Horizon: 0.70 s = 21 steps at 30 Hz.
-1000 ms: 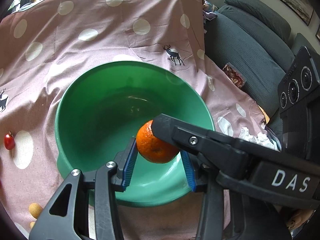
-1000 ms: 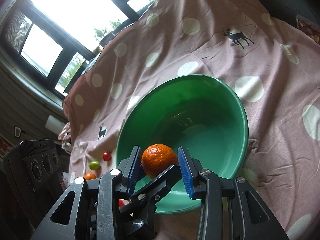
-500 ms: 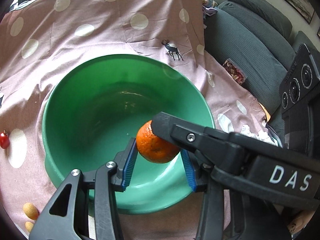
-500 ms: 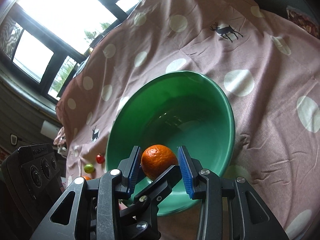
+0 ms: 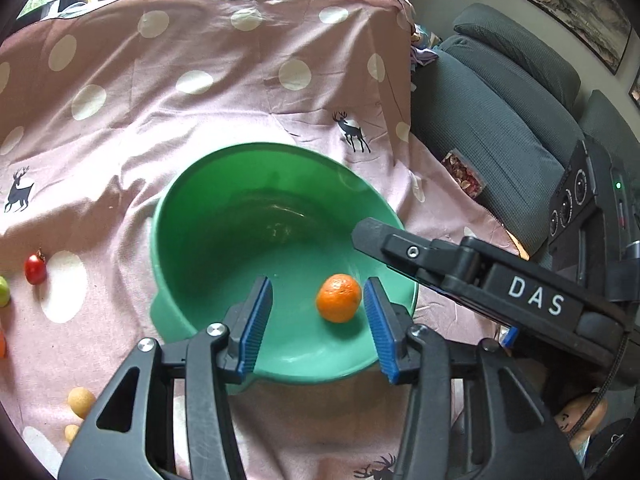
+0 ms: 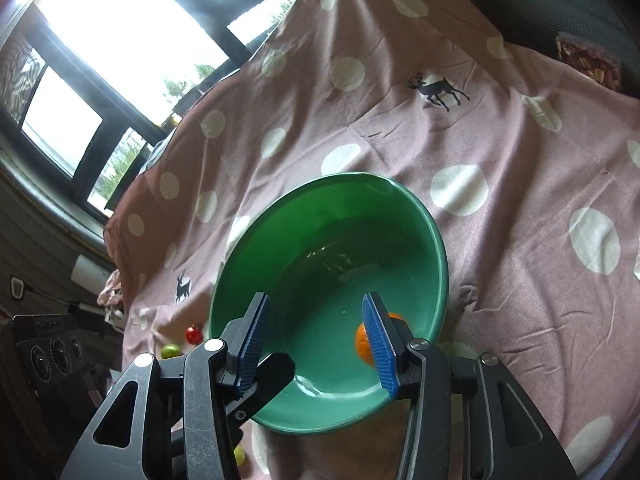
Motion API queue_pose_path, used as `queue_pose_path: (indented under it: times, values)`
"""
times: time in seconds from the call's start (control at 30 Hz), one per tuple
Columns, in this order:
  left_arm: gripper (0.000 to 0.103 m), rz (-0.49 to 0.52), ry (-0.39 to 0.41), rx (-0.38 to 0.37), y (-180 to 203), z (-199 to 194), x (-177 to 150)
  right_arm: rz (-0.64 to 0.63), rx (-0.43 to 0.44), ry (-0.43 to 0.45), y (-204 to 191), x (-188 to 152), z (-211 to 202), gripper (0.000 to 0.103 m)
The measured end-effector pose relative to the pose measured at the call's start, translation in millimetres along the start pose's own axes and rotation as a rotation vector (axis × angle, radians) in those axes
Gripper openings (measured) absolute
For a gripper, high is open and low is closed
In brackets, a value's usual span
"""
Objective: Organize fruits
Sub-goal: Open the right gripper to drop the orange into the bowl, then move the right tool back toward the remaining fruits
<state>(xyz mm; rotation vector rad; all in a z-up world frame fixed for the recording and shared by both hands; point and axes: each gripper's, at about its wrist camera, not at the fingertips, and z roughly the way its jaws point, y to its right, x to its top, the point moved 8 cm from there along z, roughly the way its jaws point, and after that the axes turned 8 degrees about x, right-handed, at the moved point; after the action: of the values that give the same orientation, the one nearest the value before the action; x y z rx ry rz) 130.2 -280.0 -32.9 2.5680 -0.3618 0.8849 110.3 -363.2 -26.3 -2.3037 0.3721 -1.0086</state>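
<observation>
A small orange point(image 5: 338, 298) lies loose inside the green bowl point(image 5: 280, 146), low on its near right wall, with no pad touching it. My left gripper point(image 5: 317, 282) hangs over the bowl's near rim, its blue-padded jaws opening with nothing between them. From the right, my right gripper's black finger point(image 5: 400, 242) reaches over the rim. In the right wrist view the right gripper point(image 6: 316, 300) is also opening above the bowl point(image 6: 340, 178), and its right pad half hides the orange point(image 6: 362, 342).
A pink polka-dot cloth point(image 5: 200, 80) with deer prints covers the table. Left of the bowl lie a red cherry tomato point(image 5: 35, 269), a green fruit point(image 5: 3, 291) and small yellow fruits point(image 5: 81, 400). A grey sofa point(image 5: 500, 100) stands to the right.
The orange, held between the pads above the bowl before, has dropped into the bowl. Both pairs of jaws have widened, and the left gripper has drawn back from the bowl.
</observation>
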Motion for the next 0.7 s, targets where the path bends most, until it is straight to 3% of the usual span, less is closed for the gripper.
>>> queue_pose_path:
  times: [0.2,0.37,0.53,0.7]
  values:
    - [0.052,-0.070,0.086,0.056,-36,-46,-4,-0.060,0.038,0.020,-24,-4,-3,0.057]
    - [0.067,-0.135,0.145,0.137,-74,-86,-14,-0.121,0.049,0.014,-48,-14,4,0.060]
    - [0.082,-0.207,0.201,0.229,-115,-123,-29,-0.204,0.085,0.012,-74,-24,15,0.072]
    - [0.085,-0.318,0.232,0.289,-161,-144,-52,-0.249,0.106,-0.043,-94,-44,37,0.076]
